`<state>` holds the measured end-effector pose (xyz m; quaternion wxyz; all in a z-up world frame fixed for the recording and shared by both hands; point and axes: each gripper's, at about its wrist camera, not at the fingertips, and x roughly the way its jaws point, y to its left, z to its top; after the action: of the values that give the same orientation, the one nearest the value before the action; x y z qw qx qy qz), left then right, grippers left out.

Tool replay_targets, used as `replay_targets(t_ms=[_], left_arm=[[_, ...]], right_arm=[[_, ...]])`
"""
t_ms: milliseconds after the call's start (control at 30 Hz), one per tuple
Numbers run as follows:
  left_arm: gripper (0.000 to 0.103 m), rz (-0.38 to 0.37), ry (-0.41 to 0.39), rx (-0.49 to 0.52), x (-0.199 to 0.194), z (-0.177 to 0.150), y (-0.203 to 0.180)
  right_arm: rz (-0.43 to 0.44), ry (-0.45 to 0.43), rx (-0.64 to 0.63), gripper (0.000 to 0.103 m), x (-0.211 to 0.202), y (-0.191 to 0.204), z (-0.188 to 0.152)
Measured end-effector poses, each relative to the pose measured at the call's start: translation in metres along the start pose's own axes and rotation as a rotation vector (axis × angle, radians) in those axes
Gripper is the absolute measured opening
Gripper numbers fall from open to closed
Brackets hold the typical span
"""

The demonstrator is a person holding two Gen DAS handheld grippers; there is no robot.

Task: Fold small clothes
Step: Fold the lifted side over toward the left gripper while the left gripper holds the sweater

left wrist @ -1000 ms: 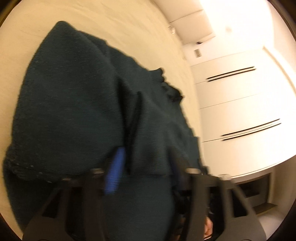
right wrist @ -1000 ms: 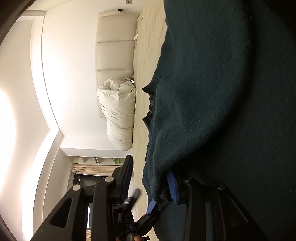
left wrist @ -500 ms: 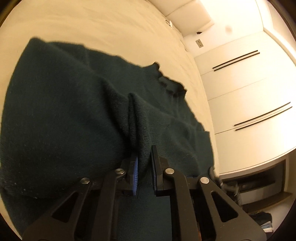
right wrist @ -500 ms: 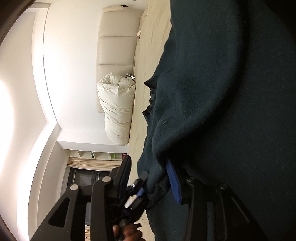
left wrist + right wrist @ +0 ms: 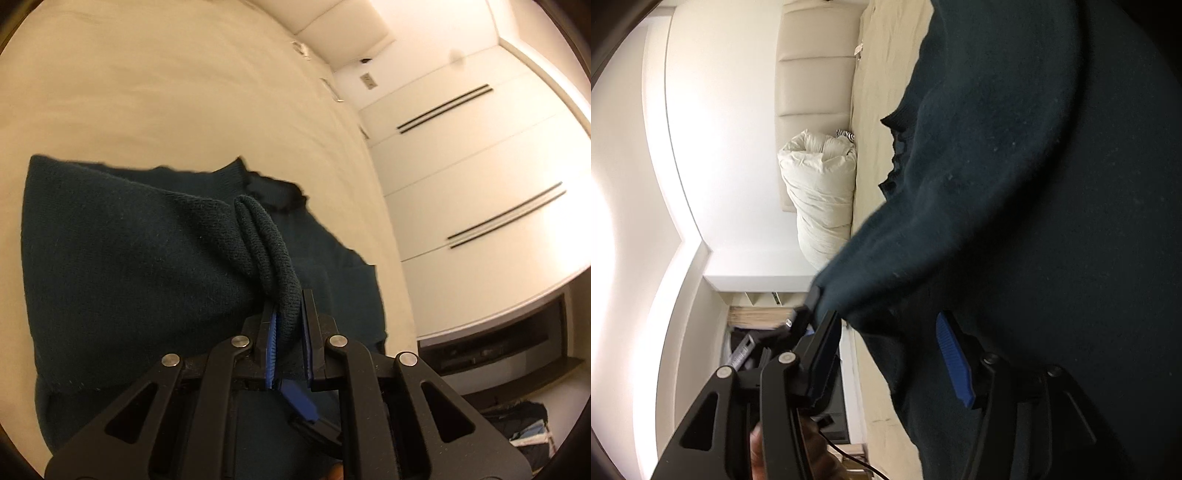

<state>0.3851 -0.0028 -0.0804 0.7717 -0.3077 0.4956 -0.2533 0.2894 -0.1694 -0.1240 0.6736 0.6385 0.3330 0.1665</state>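
A dark teal knitted sweater point(image 5: 129, 258) lies on the beige bed point(image 5: 166, 92), its collar toward the far side. My left gripper point(image 5: 288, 317) is shut on a bunched fold of the sweater and holds it raised above the rest. In the right wrist view the sweater point(image 5: 1034, 184) fills the right half, very close. My right gripper point(image 5: 886, 350) has its jaws wide apart, with a sweater edge hanging between them; neither pad presses it.
White wardrobe doors point(image 5: 480, 166) stand beyond the bed's right side. A rolled white duvet point(image 5: 823, 192) lies against the padded headboard point(image 5: 816, 74). A dark shelf recess with clutter point(image 5: 498, 343) is low on the right.
My left gripper closed on a sweater fold and lifted it back, uncovering more bed. My right gripper opened wide and the sweater edge slid out of its grip.
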Motion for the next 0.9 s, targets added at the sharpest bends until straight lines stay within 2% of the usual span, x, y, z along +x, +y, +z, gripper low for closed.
replay_targets(t_ms=[133,267,333,433,533,567,633,767,800,833,867,900], left_arm=[[0.01,-0.009,-0.007,-0.035,0.0,-0.001,0.01],[0.01,-0.022,-0.024,-0.04,-0.006,-0.001,0.013],[0.01,-0.024,-0.03,-0.05,-0.005,-0.001,0.014],[0.01,-0.052,-0.028,-0.081,-0.01,0.0,0.023],[0.01,-0.083,-0.023,-0.121,-0.008,0.003,0.027],[0.01,-0.089,-0.022,-0.127,-0.009,0.002,0.027],[0.01,-0.097,-0.021,-0.134,-0.01,0.003,0.025],[0.01,-0.113,-0.026,-0.15,-0.016,0.005,0.025],[0.01,-0.116,-0.027,-0.152,-0.016,0.006,0.025],[0.01,-0.12,-0.027,-0.156,-0.017,0.006,0.025],[0.01,-0.122,-0.028,-0.16,-0.018,0.006,0.025],[0.01,-0.124,-0.03,-0.163,-0.019,0.005,0.026]], right_arm=[[-0.079,0.034,-0.045,0.058,0.02,0.005,0.004],[-0.089,0.062,-0.088,0.057,0.035,0.012,0.005],[-0.105,0.083,-0.113,0.052,0.042,0.015,0.004],[-0.075,0.099,-0.196,0.052,0.036,0.031,-0.008],[-0.082,0.11,-0.28,0.061,0.036,0.04,-0.019],[-0.093,0.113,-0.292,0.062,0.038,0.038,-0.022],[-0.125,0.106,-0.264,0.062,0.042,0.031,-0.019],[-0.117,0.04,-0.186,0.061,0.047,0.019,-0.006],[-0.105,0.025,-0.172,0.061,0.049,0.018,-0.002],[-0.104,0.015,-0.163,0.055,0.05,0.016,0.001],[-0.094,0.014,-0.139,0.045,0.051,0.013,0.004],[-0.077,0.018,-0.104,0.038,0.052,0.009,0.006]])
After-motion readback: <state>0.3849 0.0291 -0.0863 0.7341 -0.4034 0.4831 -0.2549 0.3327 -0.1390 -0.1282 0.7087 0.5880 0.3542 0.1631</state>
